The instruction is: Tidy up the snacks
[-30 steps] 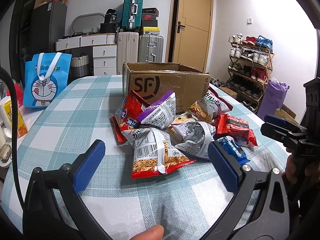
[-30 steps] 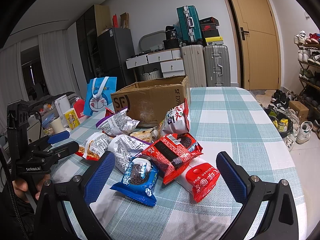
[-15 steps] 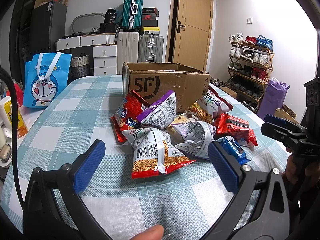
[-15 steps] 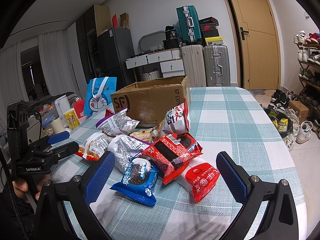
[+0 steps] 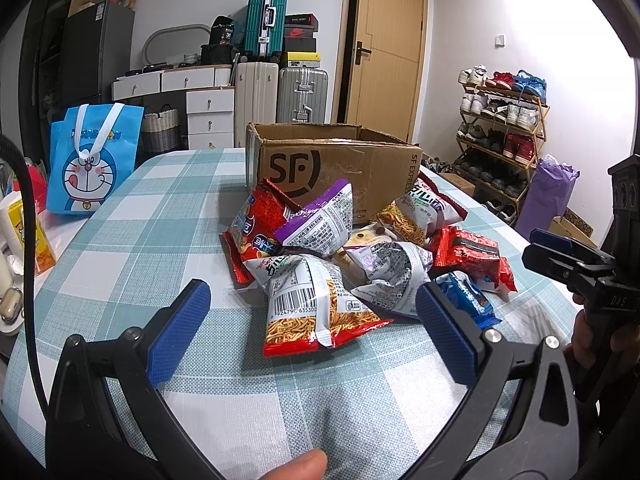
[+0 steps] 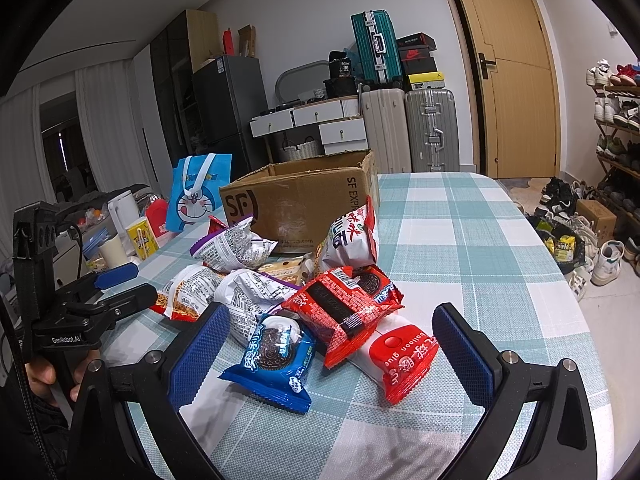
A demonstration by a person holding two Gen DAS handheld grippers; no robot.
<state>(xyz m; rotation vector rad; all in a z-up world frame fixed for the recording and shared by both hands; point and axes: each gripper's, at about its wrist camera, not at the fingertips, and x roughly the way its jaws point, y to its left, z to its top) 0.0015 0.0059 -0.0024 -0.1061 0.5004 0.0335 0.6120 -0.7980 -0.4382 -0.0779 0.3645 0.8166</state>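
Observation:
A pile of snack packets lies on the checked tablecloth (image 5: 120, 240) in front of an open cardboard box (image 5: 332, 168) (image 6: 304, 200). Nearest my left gripper (image 5: 312, 328) is a noodle-snack bag (image 5: 312, 308); the gripper is open, just short of it, with nothing between its fingers. My right gripper (image 6: 332, 344) is open too, above the table near a blue cookie packet (image 6: 276, 356), a red cookie packet (image 6: 344, 312) and a red balloon-glue packet (image 6: 400, 360). Each gripper shows in the other's view, the right one (image 5: 568, 252) and the left one (image 6: 120, 284).
A blue cartoon bag (image 5: 92, 160) stands at the table's left side, with a yellow carton (image 5: 36, 236) and a kettle (image 6: 124, 216) near that edge. Suitcases (image 5: 300, 96), drawers and a door are behind. A shoe rack (image 5: 500, 128) stands off the right edge.

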